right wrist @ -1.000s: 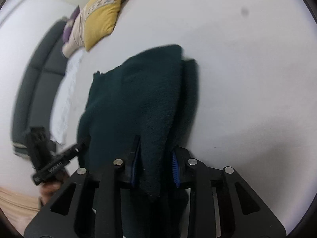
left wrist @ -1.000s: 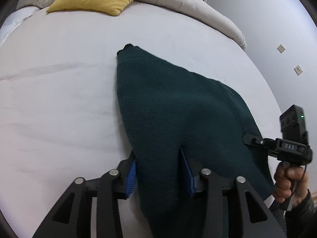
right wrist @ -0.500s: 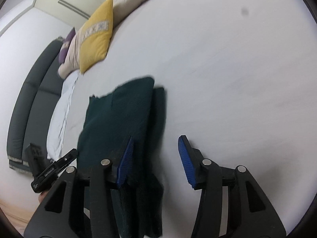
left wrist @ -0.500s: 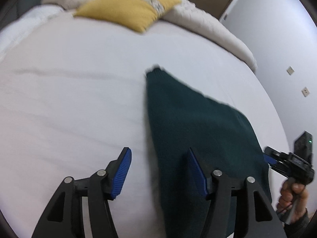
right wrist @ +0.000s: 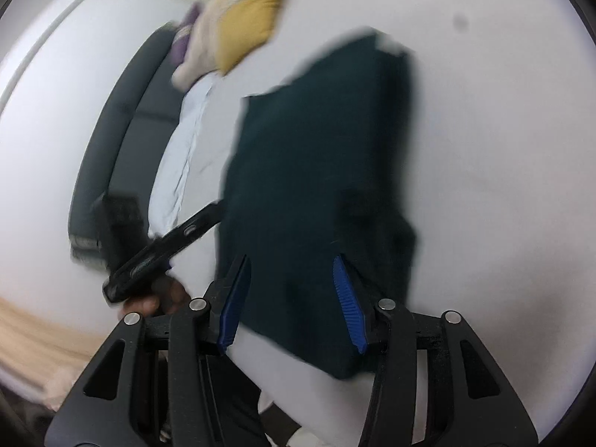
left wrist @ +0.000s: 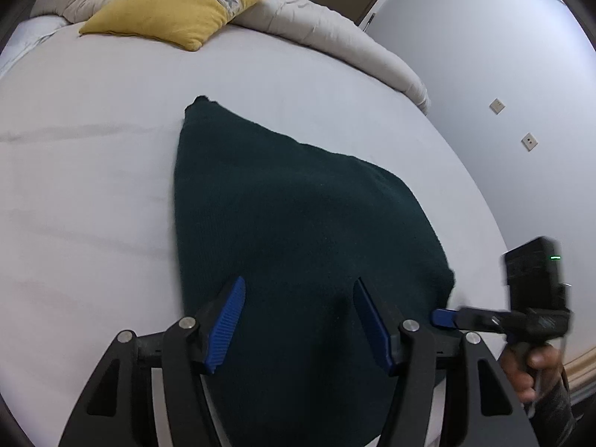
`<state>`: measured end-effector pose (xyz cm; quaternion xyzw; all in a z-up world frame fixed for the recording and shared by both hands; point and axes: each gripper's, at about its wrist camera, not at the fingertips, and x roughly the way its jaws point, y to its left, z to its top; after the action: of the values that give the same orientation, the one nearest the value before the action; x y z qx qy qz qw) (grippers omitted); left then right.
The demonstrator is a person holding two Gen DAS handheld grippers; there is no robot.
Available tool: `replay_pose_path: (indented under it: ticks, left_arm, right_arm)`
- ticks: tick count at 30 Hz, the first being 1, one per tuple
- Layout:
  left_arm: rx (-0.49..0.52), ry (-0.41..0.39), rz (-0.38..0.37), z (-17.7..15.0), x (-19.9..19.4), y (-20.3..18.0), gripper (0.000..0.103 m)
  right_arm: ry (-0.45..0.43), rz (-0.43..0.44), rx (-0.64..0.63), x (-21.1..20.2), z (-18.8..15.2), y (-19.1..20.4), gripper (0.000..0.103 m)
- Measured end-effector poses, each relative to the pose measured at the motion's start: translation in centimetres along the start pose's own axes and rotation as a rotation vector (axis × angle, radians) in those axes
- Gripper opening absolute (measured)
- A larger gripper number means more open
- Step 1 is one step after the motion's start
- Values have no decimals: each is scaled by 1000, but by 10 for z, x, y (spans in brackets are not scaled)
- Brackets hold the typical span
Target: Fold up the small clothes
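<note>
One dark green garment [left wrist: 298, 231], folded into a compact panel, lies flat on the bed [left wrist: 93, 193] toward 6 o'clock; left claw [left wrist: 298, 320] and right claw [right wrist: 294, 298] gape over it, gripping nothing; fold apparently complete.

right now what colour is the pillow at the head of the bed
Yellow, with a pale patterned band across it; the pillow shows best in the left wrist view.
</note>
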<state>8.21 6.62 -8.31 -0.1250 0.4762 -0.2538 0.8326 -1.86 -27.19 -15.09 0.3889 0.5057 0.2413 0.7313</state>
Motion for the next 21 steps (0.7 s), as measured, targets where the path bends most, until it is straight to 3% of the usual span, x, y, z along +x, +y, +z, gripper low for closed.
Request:
replay_pose_path:
  ticks: [2,4,6,12,14,18,19,21]
  left_arm:
    - [-30,-8,-32,-1,-3,7,63]
    - [-39,-11,-40,1,1,6,63]
    - [-33,-18,-37,0,0,5,63]
    - [-91,-45,-69,-5,-14,10,63]
    - [-87,-57,-70,-8,-23,4,64]
    - [-88,-75,-92,-14,-31,-2,65]
    - [-87,-74,-95,-16,-30,-3,65]
    - [-80,-69,-84,-22,-25,-4,65]
  right_arm:
    - [-26,60,44,-3,1,-17,29]
    - [-33,55,39,-2,-1,-29,9]
    - [-40,57,59,-3,-4,-39,4]
    - [-31,32,49,-8,-12,-32,7]
    - [-34,24,29,-18,-18,-23,16]
    - [-44,87,-50,-29,-20,5,29]
    - [-31,79,-64,-25,-21,7,38]
    - [-2,27,-48,-14,-21,-3,41]
